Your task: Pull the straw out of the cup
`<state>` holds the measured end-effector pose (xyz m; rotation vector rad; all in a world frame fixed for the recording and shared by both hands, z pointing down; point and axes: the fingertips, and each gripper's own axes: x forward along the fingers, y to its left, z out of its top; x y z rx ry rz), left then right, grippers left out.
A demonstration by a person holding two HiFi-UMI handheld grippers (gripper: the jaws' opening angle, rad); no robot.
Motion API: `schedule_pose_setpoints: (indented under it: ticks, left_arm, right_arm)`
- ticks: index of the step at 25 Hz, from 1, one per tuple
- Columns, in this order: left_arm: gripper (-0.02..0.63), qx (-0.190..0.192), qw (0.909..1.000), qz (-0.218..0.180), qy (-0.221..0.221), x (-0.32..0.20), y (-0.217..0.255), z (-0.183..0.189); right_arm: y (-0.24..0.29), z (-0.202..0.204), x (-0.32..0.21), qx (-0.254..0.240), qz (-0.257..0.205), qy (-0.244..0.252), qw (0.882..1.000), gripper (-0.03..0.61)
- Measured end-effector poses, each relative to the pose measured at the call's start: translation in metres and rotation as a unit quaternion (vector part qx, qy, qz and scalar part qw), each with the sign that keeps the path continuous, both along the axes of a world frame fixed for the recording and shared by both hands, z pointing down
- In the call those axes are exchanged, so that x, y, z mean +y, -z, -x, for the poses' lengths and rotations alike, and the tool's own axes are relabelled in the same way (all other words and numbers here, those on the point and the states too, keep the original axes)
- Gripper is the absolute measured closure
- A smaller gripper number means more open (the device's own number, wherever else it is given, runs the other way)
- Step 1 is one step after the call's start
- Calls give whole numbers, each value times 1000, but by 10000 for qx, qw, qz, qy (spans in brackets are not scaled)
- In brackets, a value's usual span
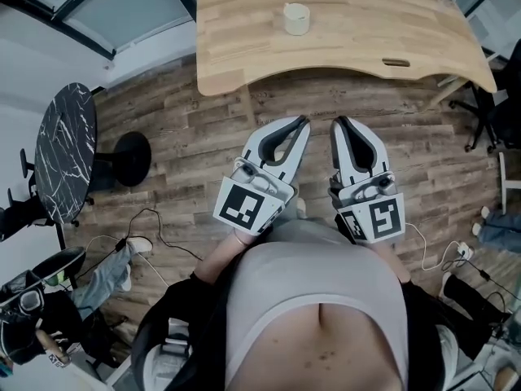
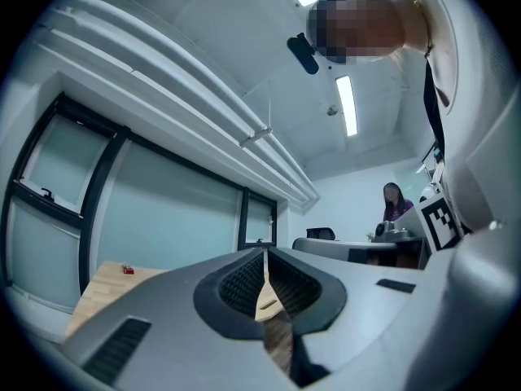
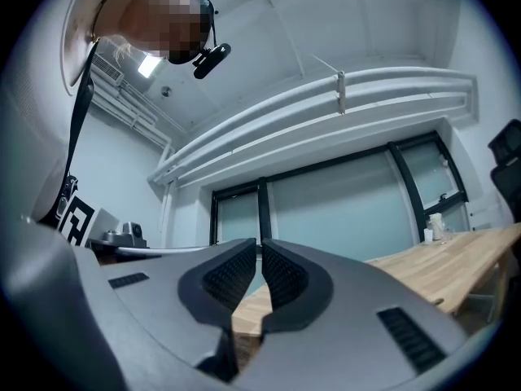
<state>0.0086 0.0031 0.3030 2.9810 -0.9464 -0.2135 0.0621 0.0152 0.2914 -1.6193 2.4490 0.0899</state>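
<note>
A cream cup (image 1: pixel 296 18) stands on the wooden table (image 1: pixel 358 31) near its far side; I cannot make out a straw in it. Both grippers are held close to my body over the floor, well short of the table's near edge. My left gripper (image 1: pixel 304 120) has its jaws together with nothing between them, and the left gripper view shows the same closed tips (image 2: pixel 265 255). Just to its right, my right gripper (image 1: pixel 337 121) is also shut and empty, as its own view confirms (image 3: pixel 260 245). Both point slightly upward toward the table.
A black marble round table (image 1: pixel 65 149) and a dark stool base (image 1: pixel 130 157) stand on the wood floor at left, with cables (image 1: pixel 155 235) nearby. An office chair (image 1: pixel 488 112) is at right. A small red object (image 2: pixel 128 270) lies on the table.
</note>
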Motion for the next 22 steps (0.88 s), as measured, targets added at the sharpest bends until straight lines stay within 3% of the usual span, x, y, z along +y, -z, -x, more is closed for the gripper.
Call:
schedule_pose_setpoints:
  ticks: [8,22]
  left_arm:
    - [595,11,9999,-124,-38,-53,-3,-7]
    - [595,-74,9997,-214,-108,-233,0,-23]
  right_arm:
    - [-4,-10,-48,31,-58,-106,9999,535]
    - [-5,-27,-214,17,21,-257,9997,535]
